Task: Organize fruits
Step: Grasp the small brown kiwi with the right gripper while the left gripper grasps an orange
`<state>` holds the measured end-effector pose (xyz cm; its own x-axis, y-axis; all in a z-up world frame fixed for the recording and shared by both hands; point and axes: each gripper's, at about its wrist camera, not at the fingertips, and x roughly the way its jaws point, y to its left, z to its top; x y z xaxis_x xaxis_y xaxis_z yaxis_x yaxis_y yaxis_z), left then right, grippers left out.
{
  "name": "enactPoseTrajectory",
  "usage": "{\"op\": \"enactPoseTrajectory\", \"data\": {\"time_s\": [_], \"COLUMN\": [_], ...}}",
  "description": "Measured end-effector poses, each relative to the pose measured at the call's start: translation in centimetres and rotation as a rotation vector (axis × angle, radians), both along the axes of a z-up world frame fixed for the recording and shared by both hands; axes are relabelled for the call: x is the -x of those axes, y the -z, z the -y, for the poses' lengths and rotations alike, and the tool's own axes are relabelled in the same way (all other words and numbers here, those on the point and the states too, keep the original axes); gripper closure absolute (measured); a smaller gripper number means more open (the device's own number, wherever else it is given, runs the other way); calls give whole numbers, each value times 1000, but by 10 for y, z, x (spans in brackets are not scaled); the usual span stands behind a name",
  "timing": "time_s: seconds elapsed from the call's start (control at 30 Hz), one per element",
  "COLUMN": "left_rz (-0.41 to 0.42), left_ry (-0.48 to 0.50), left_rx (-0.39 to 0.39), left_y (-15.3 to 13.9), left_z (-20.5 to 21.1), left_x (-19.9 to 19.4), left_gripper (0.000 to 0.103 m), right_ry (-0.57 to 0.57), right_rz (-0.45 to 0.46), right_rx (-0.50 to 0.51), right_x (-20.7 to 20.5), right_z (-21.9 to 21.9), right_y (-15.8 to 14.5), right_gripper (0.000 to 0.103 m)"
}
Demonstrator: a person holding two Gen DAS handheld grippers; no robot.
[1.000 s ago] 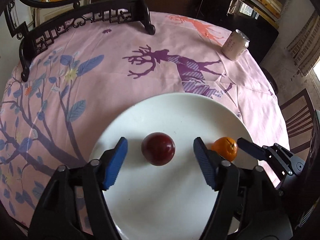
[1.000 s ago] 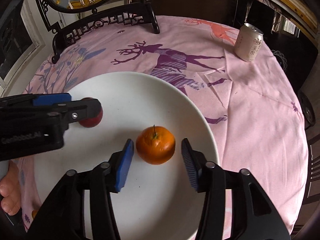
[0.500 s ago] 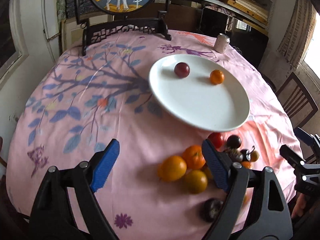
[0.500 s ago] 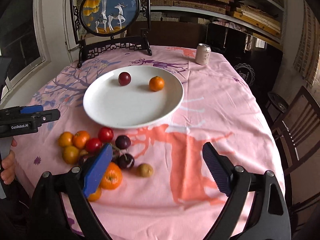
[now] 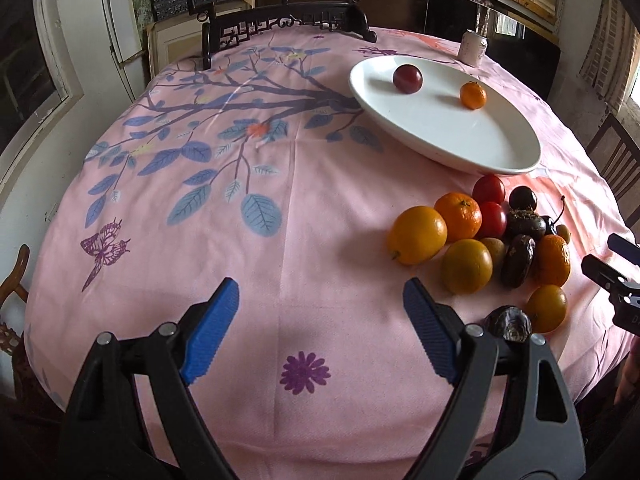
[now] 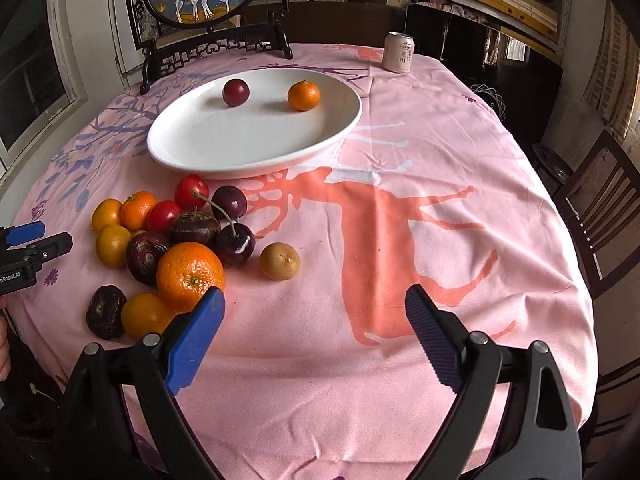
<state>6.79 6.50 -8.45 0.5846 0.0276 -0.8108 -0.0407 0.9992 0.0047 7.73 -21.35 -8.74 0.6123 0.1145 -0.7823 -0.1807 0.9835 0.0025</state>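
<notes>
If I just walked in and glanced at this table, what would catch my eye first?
Probably the bright heap of fruit lying on the pink tablecloth, just in front of a big white plate. That plate holds only a dark red fruit and a small orange, side by side and apart.

One plate [image 6: 256, 168], one can [image 6: 398, 53], two tools [image 6: 314, 320]

A round table in a pink cloth [image 6: 400, 152] bears a white plate [image 6: 224, 152] at 12 o'clock, a fruit heap [image 6: 168, 248] at 9, a can [image 6: 398, 52] at 1.
</notes>
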Motion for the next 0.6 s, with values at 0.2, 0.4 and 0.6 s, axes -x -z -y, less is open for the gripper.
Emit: {"op": "enactPoseTrajectory", "data": {"time_s": [0.2, 0.4, 0.6], "left_rz": [-16, -32, -72], "left_ry": [6, 31, 60], "left_rx": [-21, -21, -20], "left_y": [4, 9, 23], "left_z": [1, 7, 20], "left_x": [0, -4, -23], "left_gripper": [17, 17, 17], "right_ry": [-37, -79, -63], "right_rz": [-29, -59, -24], "right_rx": [-13, -21, -21], "right_x": [-23, -28, -4], "right_z": [-8, -19, -9], "right_y": [13, 19, 2], "right_gripper": [53, 78, 78]}}
